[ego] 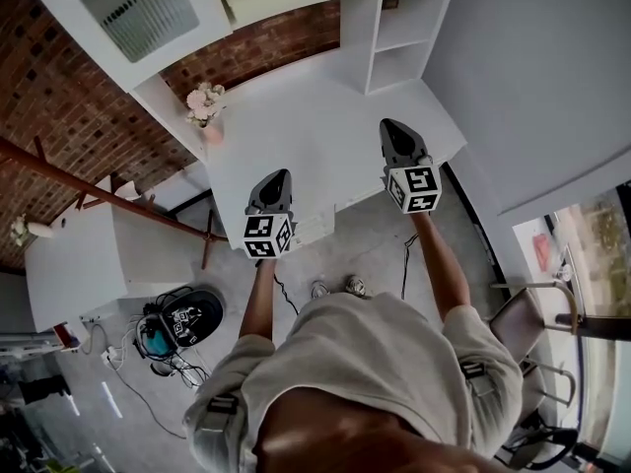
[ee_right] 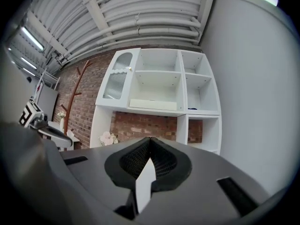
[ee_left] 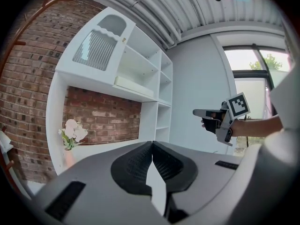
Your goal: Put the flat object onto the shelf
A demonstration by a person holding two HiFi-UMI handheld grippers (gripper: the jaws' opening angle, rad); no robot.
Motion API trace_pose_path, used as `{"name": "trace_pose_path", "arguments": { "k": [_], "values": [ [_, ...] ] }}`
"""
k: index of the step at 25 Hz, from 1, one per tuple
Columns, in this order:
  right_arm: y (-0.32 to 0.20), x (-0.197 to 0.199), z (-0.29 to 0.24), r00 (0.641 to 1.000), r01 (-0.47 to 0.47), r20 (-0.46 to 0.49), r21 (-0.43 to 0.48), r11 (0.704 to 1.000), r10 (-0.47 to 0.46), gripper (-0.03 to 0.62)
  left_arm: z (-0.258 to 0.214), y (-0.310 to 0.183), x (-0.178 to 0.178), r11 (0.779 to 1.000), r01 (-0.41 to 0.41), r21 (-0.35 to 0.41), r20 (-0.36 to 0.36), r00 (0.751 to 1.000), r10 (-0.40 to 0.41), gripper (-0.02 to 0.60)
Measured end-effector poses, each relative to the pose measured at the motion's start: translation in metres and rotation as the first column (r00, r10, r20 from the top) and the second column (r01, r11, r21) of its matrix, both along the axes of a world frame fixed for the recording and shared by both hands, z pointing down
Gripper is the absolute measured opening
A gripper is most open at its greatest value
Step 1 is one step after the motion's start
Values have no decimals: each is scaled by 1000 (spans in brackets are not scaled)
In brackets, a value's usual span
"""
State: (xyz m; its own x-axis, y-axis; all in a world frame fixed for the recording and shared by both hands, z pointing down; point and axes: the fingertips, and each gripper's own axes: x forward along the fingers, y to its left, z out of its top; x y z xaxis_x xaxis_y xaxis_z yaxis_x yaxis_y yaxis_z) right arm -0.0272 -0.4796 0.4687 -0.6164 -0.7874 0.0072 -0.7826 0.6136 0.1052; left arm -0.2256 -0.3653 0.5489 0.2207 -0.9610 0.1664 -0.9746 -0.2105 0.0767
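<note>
Right gripper view shows you the flat object (ee_right: 153,104), a pale slab, lying on the white shelf unit's (ee_right: 183,83) middle ledge, at 12 o'clock from your right gripper (ee_right: 150,140) and well apart. Red brick wall (ee_right: 150,126) backs a smooth white desk (ego: 296,136). Your left gripper (ee_left: 152,145) and the right are both pinched together, empty.
</note>
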Motion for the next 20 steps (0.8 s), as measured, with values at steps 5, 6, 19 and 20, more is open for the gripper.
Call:
{"name": "trace_pose_path", "arguments": {
  "k": [5,6,19,20],
  "values": [
    [19,20,23,995,-21,-94,19,1000,23,28,3,-2,1,1000,-5,-12,23,1000,5,17],
    [23,24,26,994,-24,-102,16,1000,26,28,3,-2,1,1000,-6,-12,24,1000,6,17],
    [48,62,63,990,-116,-89,-61,991,110,28,13,0,-7,999,14,-36,17,1000,-13,17],
    [48,63,64,990,-119,-90,-63,991,113,28,14,0,-6,999,16,-37,15,1000,-15,17]
  ]
}}
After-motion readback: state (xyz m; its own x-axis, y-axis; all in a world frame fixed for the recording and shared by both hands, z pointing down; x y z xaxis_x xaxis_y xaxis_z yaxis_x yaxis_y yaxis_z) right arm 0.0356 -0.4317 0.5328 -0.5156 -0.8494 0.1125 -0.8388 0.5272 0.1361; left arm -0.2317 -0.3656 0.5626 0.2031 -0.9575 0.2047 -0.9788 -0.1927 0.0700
